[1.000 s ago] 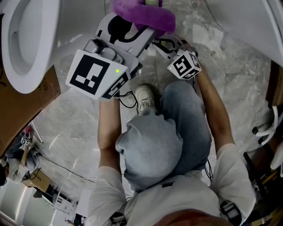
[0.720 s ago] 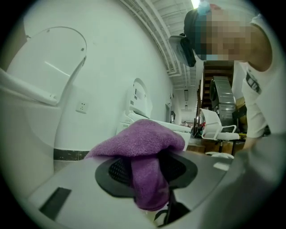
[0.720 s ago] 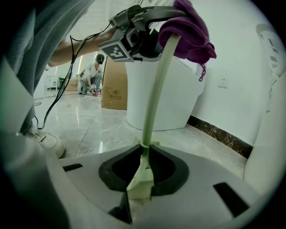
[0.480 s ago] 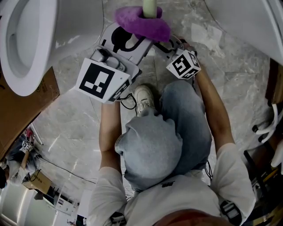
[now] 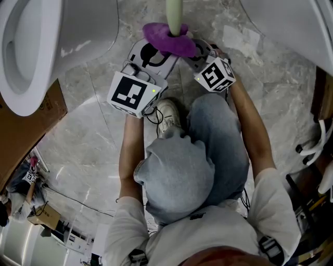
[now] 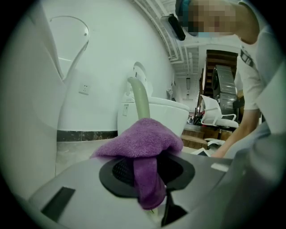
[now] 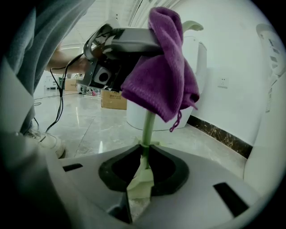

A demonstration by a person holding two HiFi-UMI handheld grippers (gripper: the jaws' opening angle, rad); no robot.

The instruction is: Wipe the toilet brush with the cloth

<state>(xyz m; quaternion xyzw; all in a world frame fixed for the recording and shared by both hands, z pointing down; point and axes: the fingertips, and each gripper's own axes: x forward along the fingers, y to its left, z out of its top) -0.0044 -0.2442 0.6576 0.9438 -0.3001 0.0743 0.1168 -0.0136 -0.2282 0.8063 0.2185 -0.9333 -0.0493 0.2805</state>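
Note:
The pale green toilet brush handle [image 5: 174, 14] stands upright in front of the person's knees. My right gripper [image 7: 143, 166] is shut on the handle [image 7: 146, 127] low down. A purple cloth [image 5: 169, 40] is wrapped round the handle higher up. My left gripper [image 6: 149, 179] holds the cloth [image 6: 139, 139]; its jaws have just been closing, with a fold of cloth hanging between them. The handle [image 6: 140, 100] rises behind the cloth. In the right gripper view the cloth [image 7: 164, 74] drapes over the left gripper's jaws. The brush head is hidden.
A white toilet bowl [image 5: 26, 57] fills the head view's upper left, with a cardboard box [image 5: 36, 127] beside it. The person's shoe [image 5: 167, 117] and a cable lie on the marble floor. A white fixture [image 5: 291, 26] stands at the upper right.
My left gripper has slid down along the handle with the cloth, so more handle shows above the cloth. Its jaws have narrowed. My right gripper has not moved.

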